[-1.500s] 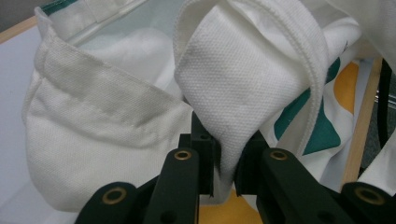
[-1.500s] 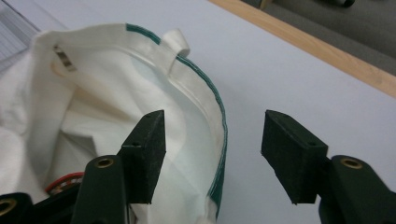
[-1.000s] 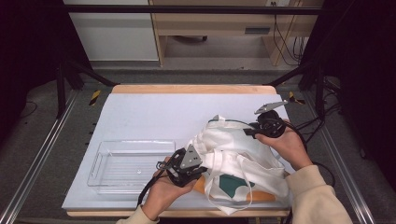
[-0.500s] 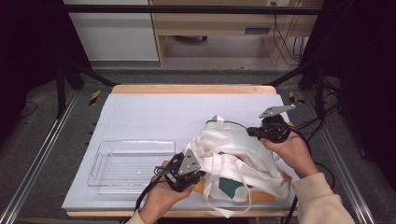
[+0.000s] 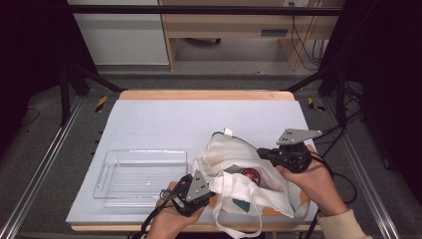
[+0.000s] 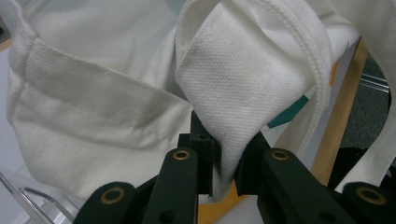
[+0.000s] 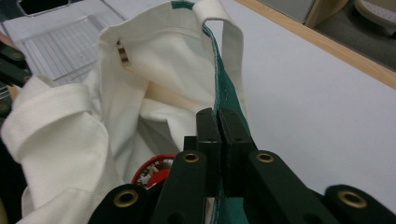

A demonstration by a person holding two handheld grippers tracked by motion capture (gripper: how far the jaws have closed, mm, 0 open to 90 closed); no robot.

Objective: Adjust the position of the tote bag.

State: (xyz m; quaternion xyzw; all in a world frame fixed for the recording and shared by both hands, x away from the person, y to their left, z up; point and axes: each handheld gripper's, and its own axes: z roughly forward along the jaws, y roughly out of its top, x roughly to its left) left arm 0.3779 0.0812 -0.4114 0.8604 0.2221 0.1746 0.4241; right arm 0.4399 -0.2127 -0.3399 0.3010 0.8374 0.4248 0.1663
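On the left half of the pale table [image 5: 164, 124], a clear plastic tray [image 5: 141, 175] lies flat, its long side running left to right. All places below are given relative to this tray.

Just right of the tray's near right corner, the left gripper [image 5: 205, 190] sits in the person's left hand [image 5: 169, 219]. In the left gripper view its jaws are closed on a fold of the white cloth bag [image 6: 243, 88], pinching a doubled hem with the stitched edge curling over the top.

The bag [image 5: 249, 179] lies crumpled to the right of the tray, touching or nearly touching its right end. Its long axis runs from the near edge of the table up and away toward the far left, and its mouth opens toward the tray (a short white tab sticks up at its far rim). A red round thing [image 5: 250, 174] shows inside the opening, and a strap loops over the table's near edge.

Farther right, well apart from the tray, the right gripper [image 5: 264, 153] in the right hand [image 5: 311, 179] has its jaws clamped shut on the bag's green-trimmed rim [image 7: 224, 98].

Compared with half a second ago, the right gripper has come lower and nearer, and the mouth gapes wider.
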